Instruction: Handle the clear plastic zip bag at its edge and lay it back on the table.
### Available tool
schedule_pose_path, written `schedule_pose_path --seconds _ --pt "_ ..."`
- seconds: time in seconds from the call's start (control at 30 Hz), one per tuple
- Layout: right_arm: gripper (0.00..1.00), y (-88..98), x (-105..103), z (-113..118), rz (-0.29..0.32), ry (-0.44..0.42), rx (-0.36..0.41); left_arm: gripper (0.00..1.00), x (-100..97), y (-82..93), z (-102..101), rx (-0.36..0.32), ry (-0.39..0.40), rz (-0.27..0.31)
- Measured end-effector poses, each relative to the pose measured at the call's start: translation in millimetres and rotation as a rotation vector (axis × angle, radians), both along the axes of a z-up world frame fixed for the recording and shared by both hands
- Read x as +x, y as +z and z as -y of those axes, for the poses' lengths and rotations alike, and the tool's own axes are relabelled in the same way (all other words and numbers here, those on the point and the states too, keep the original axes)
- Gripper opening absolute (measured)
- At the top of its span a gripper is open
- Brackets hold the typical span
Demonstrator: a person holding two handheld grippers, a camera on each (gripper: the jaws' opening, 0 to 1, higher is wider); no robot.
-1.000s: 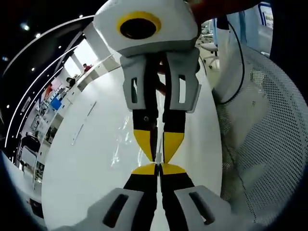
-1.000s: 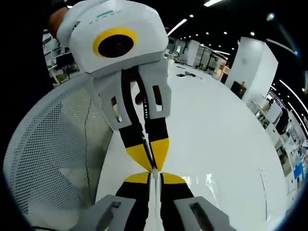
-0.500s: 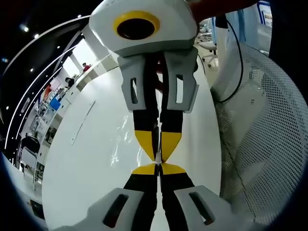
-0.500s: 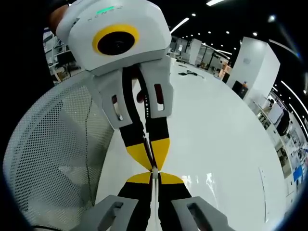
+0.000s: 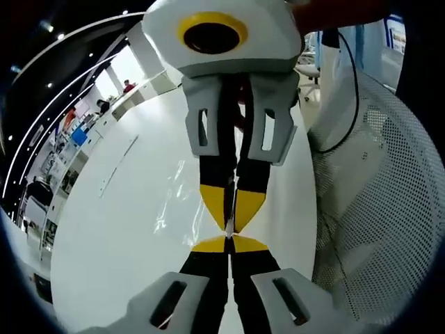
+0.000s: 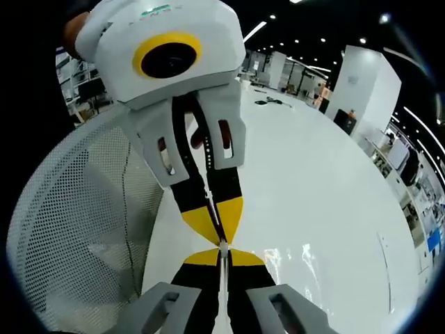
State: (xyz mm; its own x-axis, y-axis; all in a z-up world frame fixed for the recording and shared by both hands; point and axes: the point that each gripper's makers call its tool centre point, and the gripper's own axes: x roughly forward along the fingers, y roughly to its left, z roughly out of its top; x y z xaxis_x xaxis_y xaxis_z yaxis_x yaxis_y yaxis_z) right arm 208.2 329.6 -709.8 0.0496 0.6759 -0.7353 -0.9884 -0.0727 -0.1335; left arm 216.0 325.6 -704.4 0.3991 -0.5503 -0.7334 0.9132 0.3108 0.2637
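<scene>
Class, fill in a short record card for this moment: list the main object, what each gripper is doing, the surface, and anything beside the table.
Object: clear plastic zip bag, thin and glinting, above the table
Left gripper: jaws shut on the bag's edge
Right gripper: jaws shut on the same edge, tip to tip with the left
Surface: glossy white table
Beside table: white mesh chair back
Bag state: held, not yet laid flat
</scene>
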Motion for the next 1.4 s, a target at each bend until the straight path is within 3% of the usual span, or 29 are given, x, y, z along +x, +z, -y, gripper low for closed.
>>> schedule_pose_path --seconds 0.27,0.4,0.73,0.97,1.4 --pt "0.00 -1.3 0 7 -0.011 -0.015 -0.005 0.00 -0.2 -1.4 -1 -0.004 0.010 -0.016" --pt "0.00 -0.7 -1 8 -0.009 -0.008 -0.019 0.00 -2.2 -2.6 2 0.021 -0.042 0.018" --pt "0.00 2.1 -2 7 -0.004 0.001 -0.004 0.06 3.2 -1.6 5 -0.006 -0.017 0.015" --pt "0.00 1.0 -4 7 -0.002 0.005 0.000 0.04 2.2 -2.3 9 -0.003 -0.030 0.015" --pt "0.00 -0.2 -5 5 -0.025 -0.015 -0.001 0.00 -1.4 -5.2 9 -0.018 -0.003 -0.035"
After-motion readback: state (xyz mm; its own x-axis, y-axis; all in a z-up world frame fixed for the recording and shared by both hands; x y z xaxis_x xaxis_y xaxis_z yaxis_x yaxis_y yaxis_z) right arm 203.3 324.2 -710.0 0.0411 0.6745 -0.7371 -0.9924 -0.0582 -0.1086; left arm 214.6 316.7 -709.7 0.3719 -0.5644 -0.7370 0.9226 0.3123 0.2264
